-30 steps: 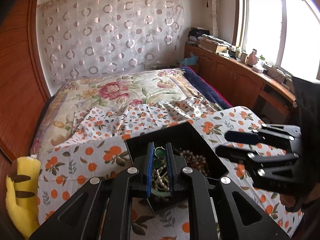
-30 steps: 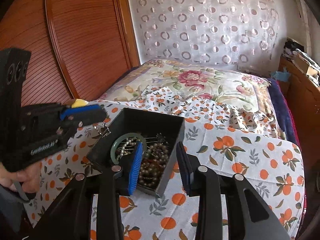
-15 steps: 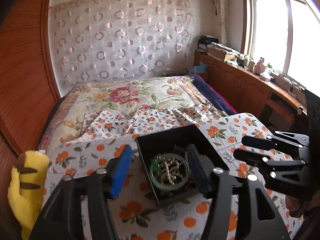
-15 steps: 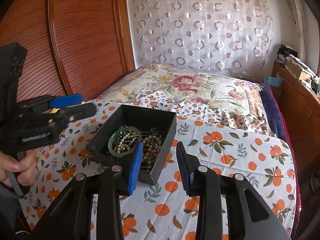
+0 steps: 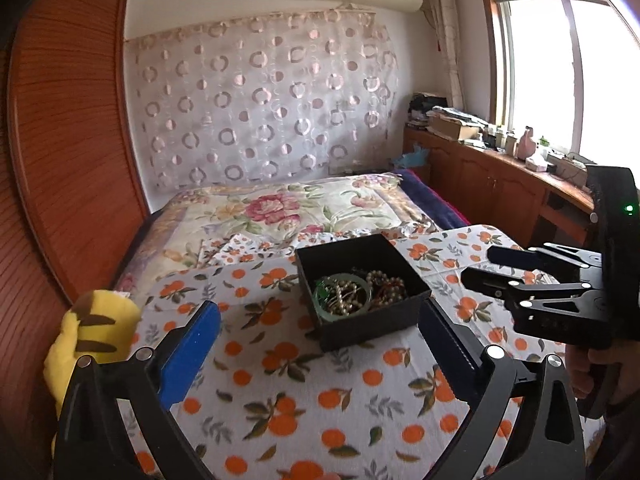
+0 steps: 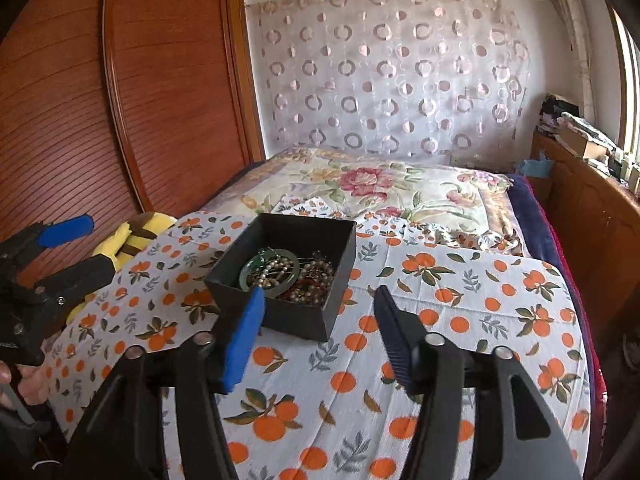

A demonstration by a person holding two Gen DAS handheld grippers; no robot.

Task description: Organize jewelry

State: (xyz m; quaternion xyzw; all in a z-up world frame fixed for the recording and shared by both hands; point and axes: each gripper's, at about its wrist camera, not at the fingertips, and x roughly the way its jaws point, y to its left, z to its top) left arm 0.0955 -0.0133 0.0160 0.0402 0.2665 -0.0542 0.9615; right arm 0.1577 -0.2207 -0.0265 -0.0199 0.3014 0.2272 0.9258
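Both my grippers, left (image 5: 316,344) and right (image 6: 318,330), are opening with nothing between the pads. At twelve o'clock the black box (image 5: 376,326) sits on the orange-print cloth (image 5: 280,392), holding a green bangle (image 5: 325,312) and pearl strands (image 6: 280,270). Only the left view shows the window (image 5: 560,60). No legible writing.

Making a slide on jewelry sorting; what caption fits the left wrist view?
Left gripper opening, empty, before a black box of beads and a green bangle on an orange-print cloth.

Orange-print cloth (image 5: 280,400) covers the near surface. Yellow striped plush toy (image 5: 96,332) at its left edge. Floral bedspread (image 6: 380,188) beyond, circle-pattern curtain (image 5: 260,100) behind.
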